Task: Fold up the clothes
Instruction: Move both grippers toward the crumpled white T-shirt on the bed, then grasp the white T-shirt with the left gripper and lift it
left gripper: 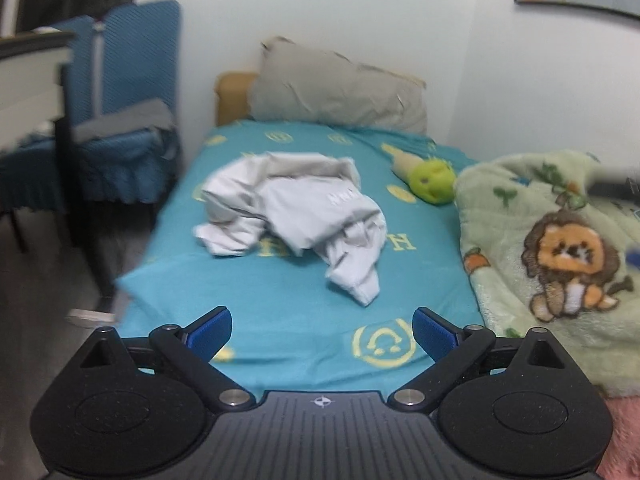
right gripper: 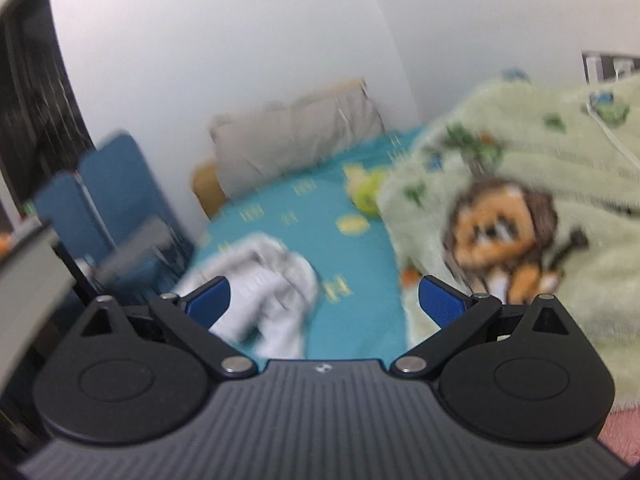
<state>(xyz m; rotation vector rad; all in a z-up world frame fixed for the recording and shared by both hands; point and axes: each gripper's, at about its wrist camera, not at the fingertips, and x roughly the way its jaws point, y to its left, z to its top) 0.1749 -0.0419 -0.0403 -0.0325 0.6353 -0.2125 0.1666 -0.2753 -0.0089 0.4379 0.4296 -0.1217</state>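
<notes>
On the bed (left gripper: pixel 304 364), spread with a teal sheet printed in yellow marks, a crumpled white garment (left gripper: pixel 296 216) lies in a loose heap near the middle, unfolded, its folds bunched and one end trailing toward the near edge. The left tool (left gripper: pixel 322 330) hangs above the near end of the bed with its blue-padded jaws spread wide and nothing between them; it is well apart from the garment. The right tool (right gripper: pixel 324 302) is likewise released, jaws wide, with the white garment (right gripper: pixel 264 288) seen beyond and partly behind its left finger, though the blur keeps me from telling whether it touches the cloth. A pale green fleece blanket (left gripper: pixel 560 248) with a lion picture is heaped along the right side of the bed, against the wall. Between the blanket and the garment lies a green and yellow plush toy (left gripper: pixel 430 176). A grey pillow (left gripper: pixel 340 88) leans at the head of the bed in front of a wooden headboard. To the left of the bed stands a blue chair (left gripper: pixel 120 92) with a grey cloth on its seat.
</notes>
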